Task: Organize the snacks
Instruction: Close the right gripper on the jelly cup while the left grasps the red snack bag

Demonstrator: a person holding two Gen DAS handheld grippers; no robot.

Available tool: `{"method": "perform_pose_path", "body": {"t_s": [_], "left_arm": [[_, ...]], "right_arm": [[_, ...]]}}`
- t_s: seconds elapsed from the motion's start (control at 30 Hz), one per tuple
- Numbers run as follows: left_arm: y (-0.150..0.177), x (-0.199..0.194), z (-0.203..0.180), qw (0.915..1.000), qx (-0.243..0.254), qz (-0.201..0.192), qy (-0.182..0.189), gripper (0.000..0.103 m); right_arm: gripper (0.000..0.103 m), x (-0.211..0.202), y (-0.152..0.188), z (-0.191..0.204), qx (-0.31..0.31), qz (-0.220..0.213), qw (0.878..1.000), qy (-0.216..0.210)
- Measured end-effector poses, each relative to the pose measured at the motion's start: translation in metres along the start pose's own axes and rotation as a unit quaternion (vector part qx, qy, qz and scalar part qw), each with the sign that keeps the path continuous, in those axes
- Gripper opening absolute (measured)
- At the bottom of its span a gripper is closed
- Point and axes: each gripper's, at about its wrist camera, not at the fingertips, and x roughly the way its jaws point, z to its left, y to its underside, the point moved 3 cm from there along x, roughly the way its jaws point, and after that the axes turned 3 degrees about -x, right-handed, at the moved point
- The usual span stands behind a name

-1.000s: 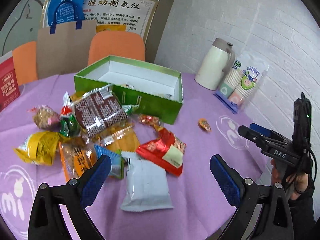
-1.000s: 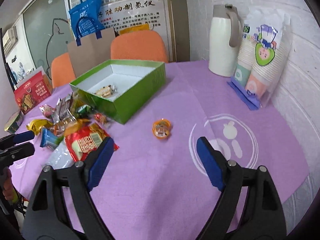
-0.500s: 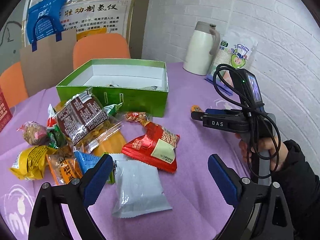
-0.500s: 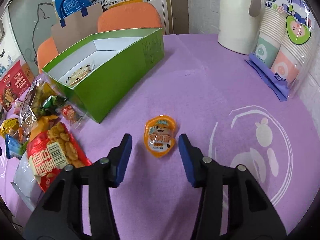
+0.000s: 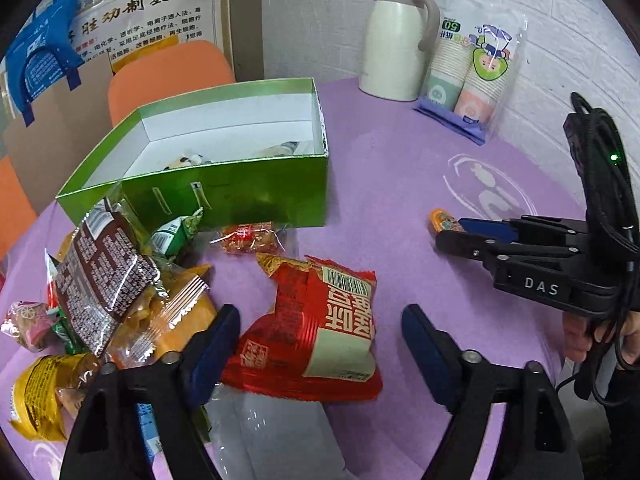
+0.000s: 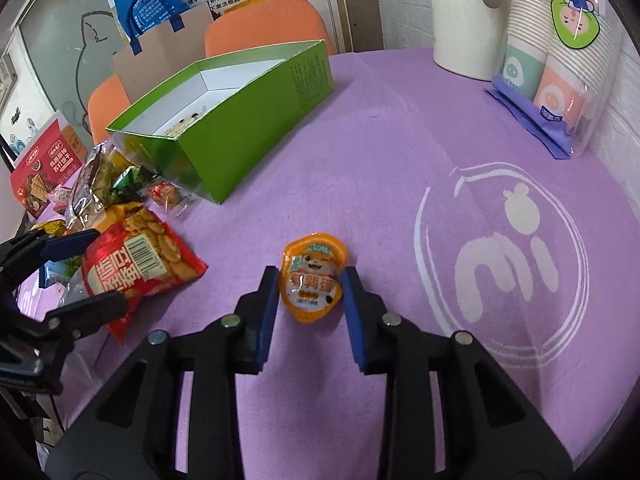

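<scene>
Right gripper [image 6: 307, 294] blue pads pinching small orange plastic snack pack [image 6: 313, 282], flat on purple tablecloth [image 6: 400, 184]. Left gripper [image 5: 320, 344] fingers spread wide over red crinkly snack bag [image 5: 320, 332]. Open green cardboard box [image 6: 256, 120] at 11 o'clock from orange pack.

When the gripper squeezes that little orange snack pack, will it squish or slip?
The orange snack pack looks like a small moulded plastic cup, so probably fairly stiff and light. Its glossy film may slip between the right gripper pads.
</scene>
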Motion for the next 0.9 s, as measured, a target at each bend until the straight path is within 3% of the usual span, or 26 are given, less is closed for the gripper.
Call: {"method": "perform_pose_path", "body": {"t_s": [0.1,0.33,0.5,0.7,0.9], "left_arm": [[0.001,0.005,0.001,0.9996,-0.009,0.014,0.024,0.061],[0.003,0.011,-0.003,0.9996,-0.008,0.021,0.016,0.062],[0.004,0.004,-0.002,0.9979,-0.035,0.016,0.053,0.056],[0.003,-0.03,0.011,0.9958,-0.062,-0.018,0.066,0.056],[-0.019,-0.072,0.035,0.9911,-0.089,-0.071,0.069,0.056]], "right_arm": [[0.034,0.0,0.001,0.0,0.002,0.001,1.0,-0.002],[0.034,0.004,0.0,0.011,0.0,0.006,1.0,-0.003],[0.033,0.0,0.001,0.025,-0.017,0.011,1.0,-0.012],[0.033,-0.025,-0.012,0.052,-0.047,-0.023,0.998,-0.03],[0.033,-0.036,-0.036,0.073,-0.06,-0.054,0.995,-0.05]]}}
